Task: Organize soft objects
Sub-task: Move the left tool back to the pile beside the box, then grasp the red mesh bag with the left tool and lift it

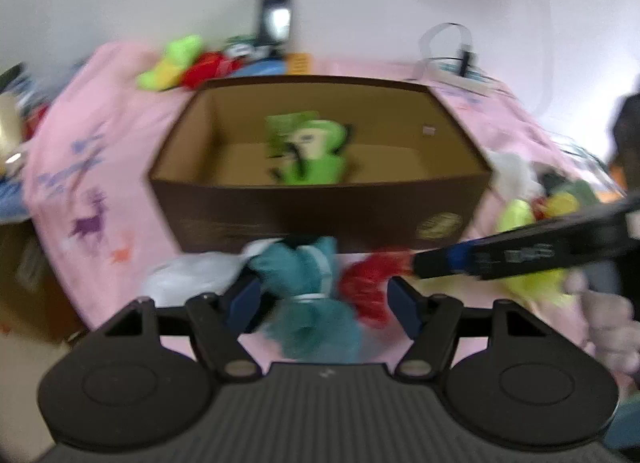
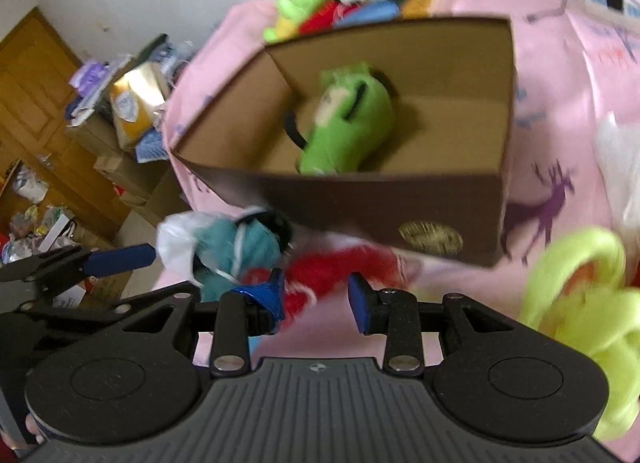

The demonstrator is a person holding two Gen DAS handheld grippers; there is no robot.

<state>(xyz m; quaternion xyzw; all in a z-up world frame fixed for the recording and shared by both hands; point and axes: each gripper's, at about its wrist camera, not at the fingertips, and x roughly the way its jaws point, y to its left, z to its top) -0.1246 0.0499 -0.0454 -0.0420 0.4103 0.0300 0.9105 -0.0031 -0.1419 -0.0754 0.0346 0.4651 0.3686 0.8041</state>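
Observation:
A teal plush toy [image 1: 312, 303] lies on the pink cloth in front of the brown cardboard box [image 1: 320, 207]. My left gripper [image 1: 324, 301] is open and straddles it. Right beside the teal toy lies a red plush [image 2: 320, 275], and my right gripper [image 2: 316, 299] stands open with its fingertips at that plush's near edge. In the left wrist view the right gripper [image 1: 424, 265] reaches in from the right with its tip against the red plush [image 1: 368, 287]. A green plush [image 2: 348, 119] lies inside the box [image 2: 440, 207]. The frames are blurred.
A yellow-green plush [image 2: 580, 295] lies at the right, with a white plastic bag [image 2: 176, 239] by the teal toy [image 2: 236, 247]. More plush toys [image 1: 176, 63] are piled behind the box. The pink cloth [image 1: 100, 151] drops off on the left towards cluttered cartons [image 2: 120, 111].

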